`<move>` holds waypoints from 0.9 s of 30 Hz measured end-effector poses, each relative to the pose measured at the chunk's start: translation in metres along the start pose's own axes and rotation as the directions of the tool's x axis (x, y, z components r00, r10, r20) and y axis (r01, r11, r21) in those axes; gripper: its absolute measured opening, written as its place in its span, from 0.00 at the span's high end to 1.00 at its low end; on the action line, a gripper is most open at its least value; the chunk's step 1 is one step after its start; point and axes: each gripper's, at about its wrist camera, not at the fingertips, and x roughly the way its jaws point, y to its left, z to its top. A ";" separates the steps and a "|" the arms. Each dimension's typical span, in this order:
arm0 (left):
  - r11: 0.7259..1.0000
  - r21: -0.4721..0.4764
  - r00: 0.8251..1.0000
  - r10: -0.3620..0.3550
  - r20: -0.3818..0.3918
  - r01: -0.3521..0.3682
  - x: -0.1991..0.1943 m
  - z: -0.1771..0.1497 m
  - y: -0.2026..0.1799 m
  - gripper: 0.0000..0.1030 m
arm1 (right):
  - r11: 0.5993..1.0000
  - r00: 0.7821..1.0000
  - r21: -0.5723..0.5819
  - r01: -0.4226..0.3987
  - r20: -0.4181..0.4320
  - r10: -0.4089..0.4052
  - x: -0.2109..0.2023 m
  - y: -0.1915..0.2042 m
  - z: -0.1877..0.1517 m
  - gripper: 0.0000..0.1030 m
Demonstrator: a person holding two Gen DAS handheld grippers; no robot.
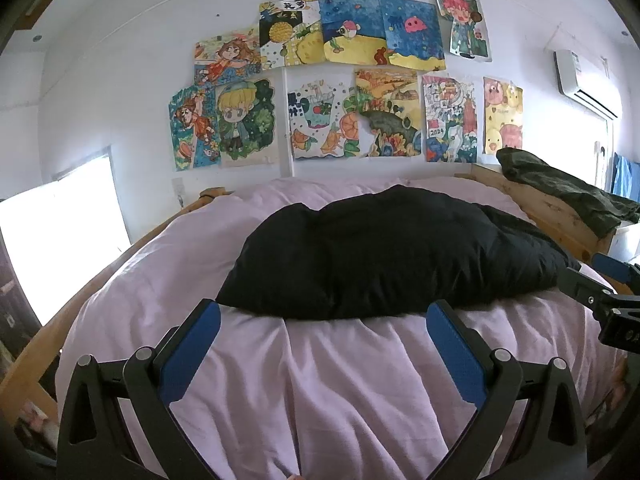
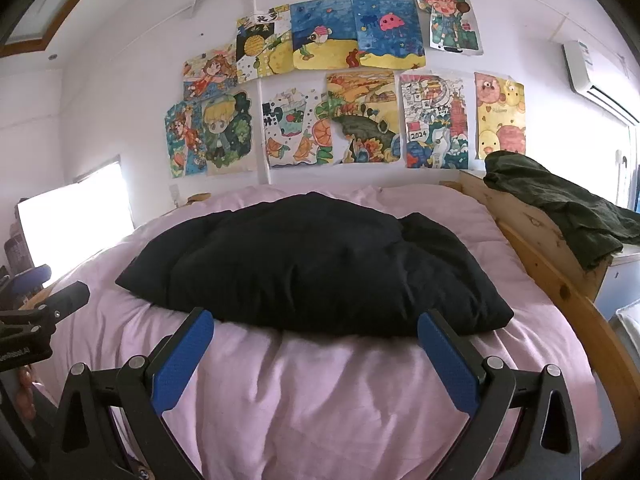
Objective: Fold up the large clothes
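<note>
A large black padded garment (image 1: 384,252) lies in a folded heap across the middle of the pink bedcover (image 1: 320,380). It also shows in the right wrist view (image 2: 316,268) on the pink bedcover (image 2: 320,392). My left gripper (image 1: 323,312) is open and empty, just short of the garment's near edge. My right gripper (image 2: 315,322) is open and empty, also just short of the near edge. The right gripper's body (image 1: 612,296) shows at the right of the left wrist view. The left gripper's body (image 2: 36,320) shows at the left of the right wrist view.
A wooden bed frame (image 2: 560,264) rims the bed. A dark green garment (image 2: 560,204) hangs over the frame's right corner. Drawings (image 2: 340,92) cover the wall behind. A bright window (image 1: 60,240) is at the left. An air conditioner (image 1: 588,80) is at upper right.
</note>
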 end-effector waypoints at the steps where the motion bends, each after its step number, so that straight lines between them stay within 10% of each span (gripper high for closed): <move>1: 1.000 0.000 1.000 -0.002 0.000 0.002 0.000 0.000 0.001 0.02 | 1.000 1.000 0.000 0.001 0.001 -0.001 0.000 0.000 0.000 0.00; 27: 1.000 0.004 1.000 0.002 0.005 -0.002 0.000 -0.002 0.005 0.02 | 1.000 1.000 0.001 -0.001 0.000 0.001 0.000 0.000 0.001 0.00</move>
